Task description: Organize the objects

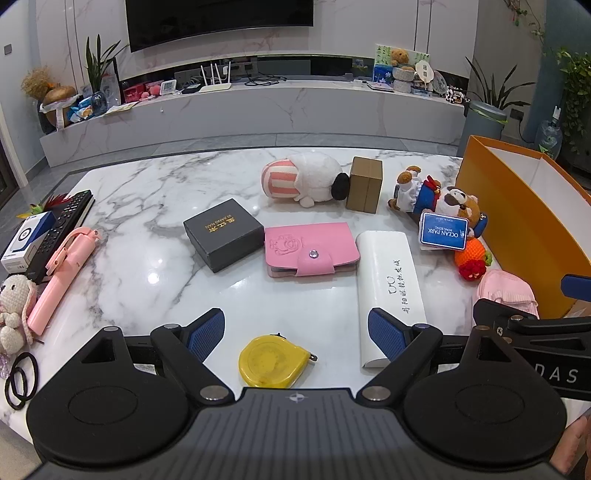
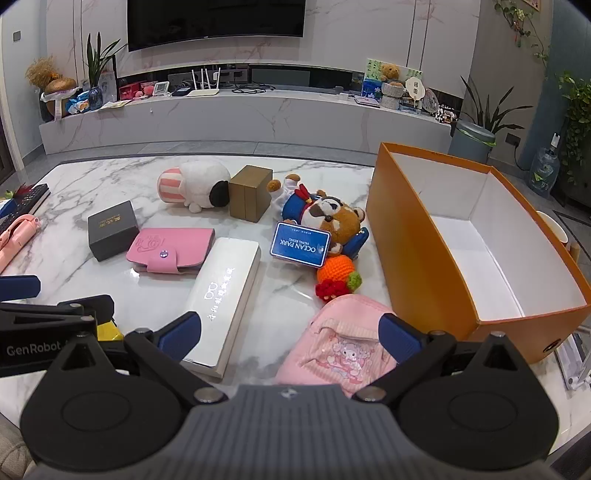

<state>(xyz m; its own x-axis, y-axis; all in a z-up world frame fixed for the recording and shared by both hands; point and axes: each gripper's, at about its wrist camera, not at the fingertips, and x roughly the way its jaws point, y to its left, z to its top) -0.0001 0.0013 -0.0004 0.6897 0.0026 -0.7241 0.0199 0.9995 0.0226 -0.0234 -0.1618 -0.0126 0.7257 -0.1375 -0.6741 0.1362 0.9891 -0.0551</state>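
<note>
Both my left gripper (image 1: 295, 332) and right gripper (image 2: 290, 334) are wide open, holding nothing, so toys can go into the big orange cardboard box (image 2: 417, 236).

Blk tools (image 1: 295, 334), blue ribbed pads (image 1: 207, 334), silver screws, grey housing

Definitely someone's living room: big wall-mounted TV (image 1: 219, 22) at 12 o'clock, a long marble media console (image 1: 251, 110) with a wifi router (image 1: 216, 79), houseplants (image 2: 484, 107) around 2 o'clock.
</note>
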